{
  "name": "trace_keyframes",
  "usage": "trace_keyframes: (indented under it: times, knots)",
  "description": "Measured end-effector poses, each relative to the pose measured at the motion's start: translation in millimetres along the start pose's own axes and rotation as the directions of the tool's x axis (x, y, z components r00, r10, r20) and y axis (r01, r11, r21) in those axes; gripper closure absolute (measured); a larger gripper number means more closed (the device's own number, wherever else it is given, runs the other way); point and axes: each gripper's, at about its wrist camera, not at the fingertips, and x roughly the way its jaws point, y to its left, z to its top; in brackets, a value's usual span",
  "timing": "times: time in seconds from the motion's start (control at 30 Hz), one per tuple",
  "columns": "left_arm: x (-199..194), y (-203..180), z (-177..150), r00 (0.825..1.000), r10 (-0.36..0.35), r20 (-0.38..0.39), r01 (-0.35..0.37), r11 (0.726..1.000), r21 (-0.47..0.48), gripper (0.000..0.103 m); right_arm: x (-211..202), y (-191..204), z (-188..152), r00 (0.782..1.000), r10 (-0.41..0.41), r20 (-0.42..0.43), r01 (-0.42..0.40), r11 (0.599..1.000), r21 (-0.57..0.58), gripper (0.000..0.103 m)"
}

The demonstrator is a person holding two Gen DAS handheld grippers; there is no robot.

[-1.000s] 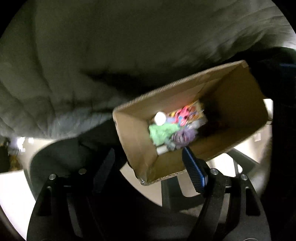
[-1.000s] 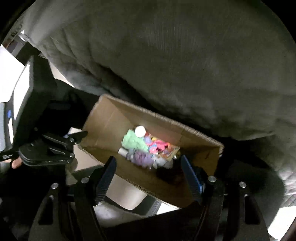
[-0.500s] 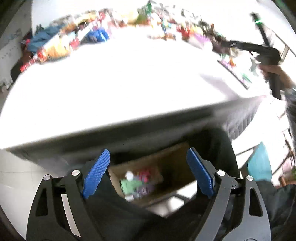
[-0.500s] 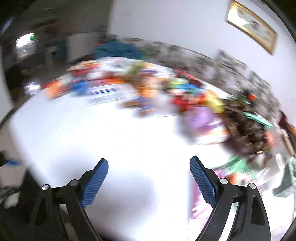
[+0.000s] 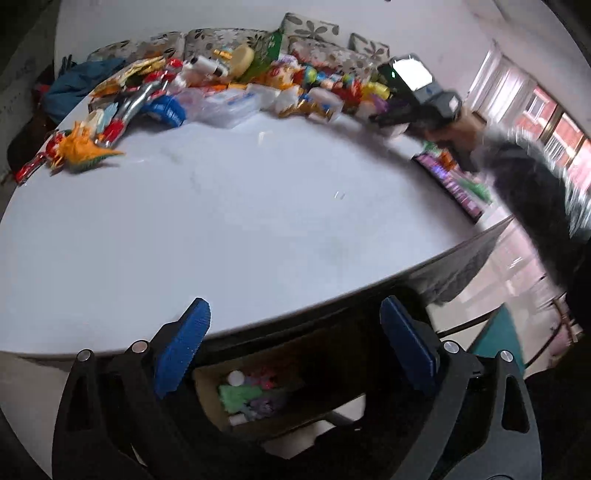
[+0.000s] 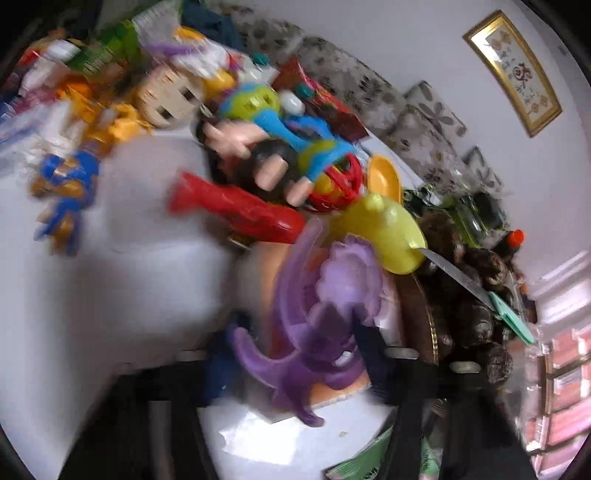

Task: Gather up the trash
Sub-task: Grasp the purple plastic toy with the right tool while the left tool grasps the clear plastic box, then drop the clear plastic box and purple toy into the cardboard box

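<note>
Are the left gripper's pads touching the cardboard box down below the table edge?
Apart. In the left wrist view the left gripper stands open and empty, with the cardboard box well beyond its pads, under the table edge.

Opening tongs (image 5: 291, 347), cardboard box (image 5: 210, 402), white table (image 5: 221, 221)

Toys heaped (image 5: 229, 88) along the far edge of the table (image 5: 240, 229), cushions (image 5: 310, 29) behind them, box (image 5: 210, 402) of scraps under the near edge

The left wrist view looked down across the white round table (image 5: 229, 221) from its near edge, toward the far heap of colourful toys (image 5: 236, 85). The right wrist view sat close over that heap (image 6: 280, 177), blurred.
</note>
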Motion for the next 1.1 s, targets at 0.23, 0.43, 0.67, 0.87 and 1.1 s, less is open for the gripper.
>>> trace_keyframes:
  times: [0.23, 0.43, 0.67, 0.87, 1.1]
  knots:
    - [14, 7, 70, 0.992, 0.008, 0.126, -0.012, 1.0, 0.029, 0.013, -70, -32, -35, 0.957, 0.211, 0.199, -0.253, 0.943, 0.216, 0.09]
    - [89, 27, 156, 0.967, 0.194, 0.166, -0.203, 0.978, 0.04, 0.013, -122, -21, -62, 0.912, 0.276, 0.304, -0.343, 0.919, 0.195, 0.09]
    - [179, 28, 220, 0.947, 0.315, 0.053, -0.319, 0.922, 0.22, 0.013, -138, 0, -77, 0.883, 0.339, 0.324, -0.4, 0.906, 0.142, 0.09]
    - [206, 64, 232, 0.97, 0.241, -0.023, -0.235, 0.962, 0.14, 0.022, -136, 12, -82, 0.861, 0.394, 0.321, -0.453, 0.881, 0.135, 0.09]
    - [161, 34, 183, 0.944, 0.33, 0.033, -0.331, 0.933, 0.143, 0.041, -137, 28, -80, 0.857, 0.408, 0.316, -0.466, 0.875, 0.134, 0.09]
